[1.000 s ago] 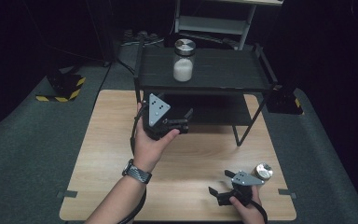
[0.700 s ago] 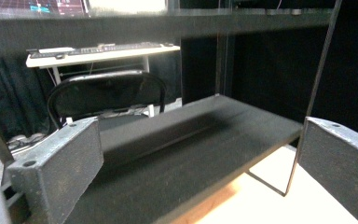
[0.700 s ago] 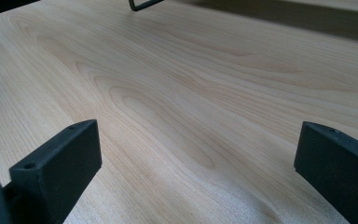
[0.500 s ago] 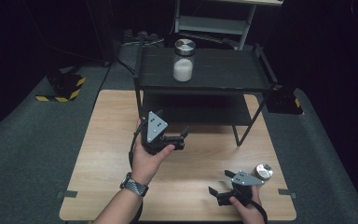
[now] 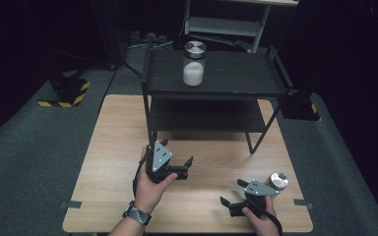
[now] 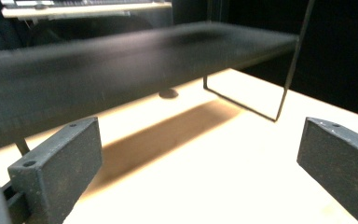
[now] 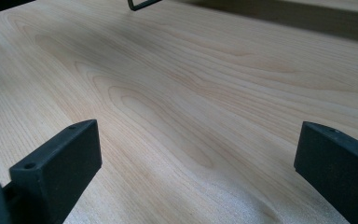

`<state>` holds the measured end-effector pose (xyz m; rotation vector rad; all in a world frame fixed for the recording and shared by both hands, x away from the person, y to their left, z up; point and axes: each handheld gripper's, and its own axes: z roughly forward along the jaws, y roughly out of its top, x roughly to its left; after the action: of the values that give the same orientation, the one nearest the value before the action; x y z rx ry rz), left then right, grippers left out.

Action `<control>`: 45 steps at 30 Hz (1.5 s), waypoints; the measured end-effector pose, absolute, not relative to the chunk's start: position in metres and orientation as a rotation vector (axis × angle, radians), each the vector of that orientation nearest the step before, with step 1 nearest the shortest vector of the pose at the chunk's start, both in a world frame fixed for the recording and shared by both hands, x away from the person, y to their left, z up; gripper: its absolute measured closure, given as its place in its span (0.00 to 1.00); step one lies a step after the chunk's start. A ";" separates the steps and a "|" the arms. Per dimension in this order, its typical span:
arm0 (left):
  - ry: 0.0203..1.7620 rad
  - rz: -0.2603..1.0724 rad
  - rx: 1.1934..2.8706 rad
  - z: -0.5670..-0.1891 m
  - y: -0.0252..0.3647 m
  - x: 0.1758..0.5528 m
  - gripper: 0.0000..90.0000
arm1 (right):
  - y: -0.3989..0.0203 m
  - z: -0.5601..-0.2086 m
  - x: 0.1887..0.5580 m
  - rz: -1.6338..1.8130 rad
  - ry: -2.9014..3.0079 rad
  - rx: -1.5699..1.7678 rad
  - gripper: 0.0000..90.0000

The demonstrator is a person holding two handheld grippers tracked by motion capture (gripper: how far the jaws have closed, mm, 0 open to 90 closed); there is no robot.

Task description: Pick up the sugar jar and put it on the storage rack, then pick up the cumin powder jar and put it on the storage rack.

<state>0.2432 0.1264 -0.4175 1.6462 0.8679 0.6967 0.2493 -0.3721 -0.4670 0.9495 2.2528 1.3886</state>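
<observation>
Standing upright — jar (image 5: 193, 64) atop shelf (image 5: 241, 73)

the table (image 5: 113, 128) is pale wood with a clear, wavy grain and a smooth matt finish. the two-tier rack (image 5: 236, 81) on it looks like black metal, thin rod legs and slatted shelves with a dull sheen. the jar (image 5: 194, 64) on its top shelf is clear glass with a brushed, shiny metal lid, white powder inside. a similar shiny metal lid (image 5: 277, 180) lies on the table. the left gripper (image 5: 178, 167) and the right gripper (image 5: 232, 196) have matt, slightly grainy black jaws and flat grey plates. the floor (image 5: 34, 142) is rough grey carpet.
</observation>
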 end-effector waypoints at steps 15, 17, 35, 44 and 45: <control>0.953 0.605 1.751 -0.465 0.140 0.222 0.01 | -0.370 -0.466 0.249 1.376 2.250 0.953 0.01; 0.953 0.610 1.758 -0.467 0.140 0.220 0.01 | -0.370 -0.466 0.248 1.375 2.250 0.953 0.01; 0.976 0.619 1.842 -0.479 0.139 0.208 0.01 | -0.363 -0.464 0.243 1.324 2.237 0.959 0.01; 0.932 0.648 1.870 -0.479 0.136 0.205 0.01 | -0.360 -0.464 0.240 1.303 2.231 0.944 0.01; 0.926 0.644 1.864 -0.480 0.137 0.206 0.01 | -0.360 -0.464 0.240 1.303 2.231 0.944 0.01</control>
<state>0.2058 0.1369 -0.4797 1.8640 0.9259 0.6444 0.2401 -0.3600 -0.4641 0.9444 2.2311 1.3034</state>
